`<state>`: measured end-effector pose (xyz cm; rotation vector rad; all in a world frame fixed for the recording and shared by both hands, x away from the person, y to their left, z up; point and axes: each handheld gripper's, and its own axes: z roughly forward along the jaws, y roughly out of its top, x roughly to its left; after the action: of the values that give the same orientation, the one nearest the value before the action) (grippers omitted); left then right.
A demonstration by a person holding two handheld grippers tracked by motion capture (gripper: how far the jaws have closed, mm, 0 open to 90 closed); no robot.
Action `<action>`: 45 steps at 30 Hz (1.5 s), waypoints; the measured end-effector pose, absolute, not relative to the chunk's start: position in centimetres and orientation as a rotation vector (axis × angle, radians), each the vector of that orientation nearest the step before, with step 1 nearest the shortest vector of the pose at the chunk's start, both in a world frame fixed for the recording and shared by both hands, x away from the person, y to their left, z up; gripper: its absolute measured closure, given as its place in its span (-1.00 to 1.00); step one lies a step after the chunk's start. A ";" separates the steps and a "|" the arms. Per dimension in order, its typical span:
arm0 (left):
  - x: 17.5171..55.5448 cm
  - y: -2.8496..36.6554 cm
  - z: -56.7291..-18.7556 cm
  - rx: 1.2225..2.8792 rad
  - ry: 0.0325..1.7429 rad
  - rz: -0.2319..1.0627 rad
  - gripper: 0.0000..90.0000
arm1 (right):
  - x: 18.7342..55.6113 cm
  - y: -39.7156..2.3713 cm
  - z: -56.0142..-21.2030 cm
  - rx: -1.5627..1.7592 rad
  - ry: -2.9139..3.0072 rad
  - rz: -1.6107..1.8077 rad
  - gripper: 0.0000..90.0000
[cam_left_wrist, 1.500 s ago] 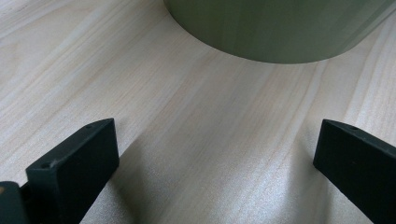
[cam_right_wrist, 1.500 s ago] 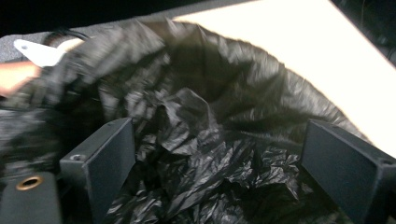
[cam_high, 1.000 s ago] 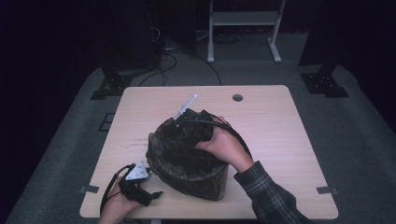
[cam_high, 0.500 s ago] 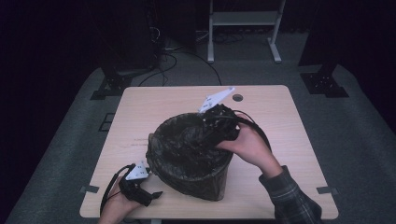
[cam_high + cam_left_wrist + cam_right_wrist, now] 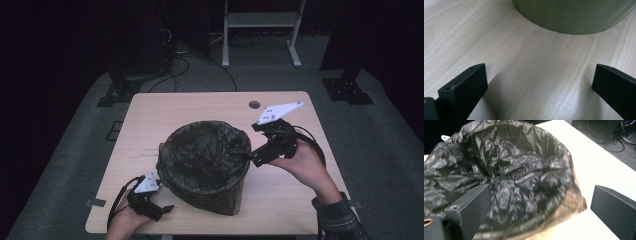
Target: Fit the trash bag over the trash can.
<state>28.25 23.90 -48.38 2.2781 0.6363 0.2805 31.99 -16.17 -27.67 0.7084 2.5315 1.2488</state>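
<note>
The bin (image 5: 205,167), lined with a crumpled black bag (image 5: 506,177), stands mid-surface (image 5: 170,107), toward the near edge. The right tongs (image 5: 248,159), jaws having just spread wide with nothing between them, hover at its right rim. The left tongs (image 5: 167,207) rest released by its base.

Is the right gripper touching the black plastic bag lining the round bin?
Apart. In the right gripper view, the right gripper has open jaws with nothing between them, and the black plastic bag lies beyond their tips.
</note>
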 end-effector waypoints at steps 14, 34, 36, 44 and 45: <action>28.2 23.9 -48.4 2.279 0.636 0.280 -1.00 | 29.0 -18.9 -32.2 0.665 2.524 1.293 -0.95; 28.3 23.9 -48.4 2.280 0.636 0.280 -1.00 | 28.7 -19.9 -41.1 0.758 2.521 1.195 -0.97; 28.3 23.9 -48.4 2.281 0.636 0.280 -1.00 | 28.6 -20.1 -41.9 0.768 2.523 1.190 -0.97; 28.3 23.9 -48.4 2.280 0.636 0.280 -1.00 | 28.6 -20.0 -45.2 0.801 2.583 1.091 -0.97; 28.3 23.9 -48.4 2.280 0.636 0.280 -1.00 | 28.6 -20.0 -45.4 0.808 2.588 1.077 -1.00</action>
<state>28.25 23.90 -48.36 2.2803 0.6359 0.2795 28.60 -19.96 -45.42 0.8084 2.5878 1.0766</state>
